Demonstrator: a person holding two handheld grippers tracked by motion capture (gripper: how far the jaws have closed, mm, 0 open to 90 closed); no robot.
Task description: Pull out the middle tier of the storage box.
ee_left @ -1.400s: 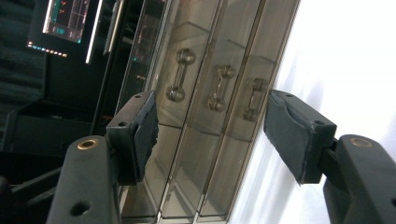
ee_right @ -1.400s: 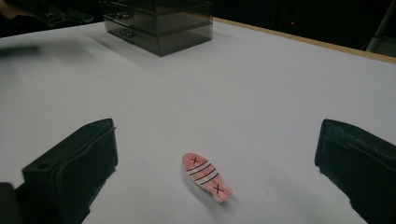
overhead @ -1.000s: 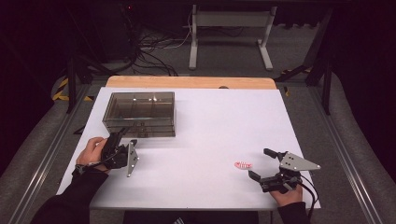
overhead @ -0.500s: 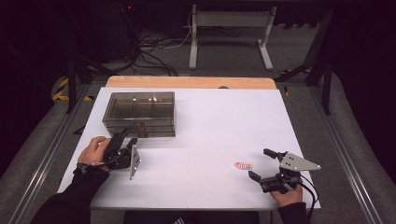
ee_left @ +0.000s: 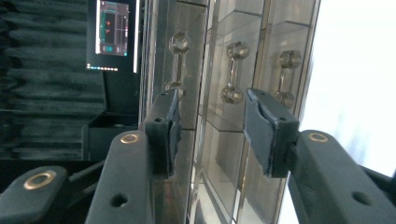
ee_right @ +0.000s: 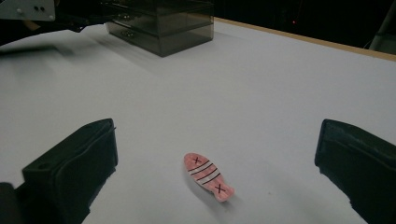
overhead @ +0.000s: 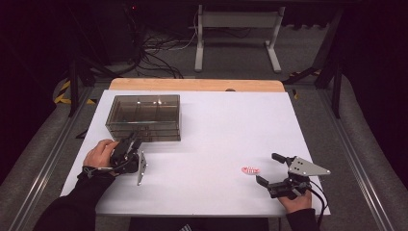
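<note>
Left gripper [overhead: 136, 144] at the drawer box [overhead: 144, 117]; right gripper [overhead: 269, 169] by the fish [overhead: 250, 170].

The smoky, see-through plastic box stands at the white table's [overhead: 216, 125] back left, its barbell-shaped clear handles [ee_left: 232, 72] just ahead of the left gripper's rubbery black pads [ee_left: 259, 128], parted and empty. Toward the front right lies the small flat pink fish, striped and crossed in black, between the right gripper's wide-open jaws, untouched.

Smoky clear drawer box [overhead: 144, 117] shut, far-left on table, pink fish-shaped piece [overhead: 250, 170] flat, near-right.
</note>
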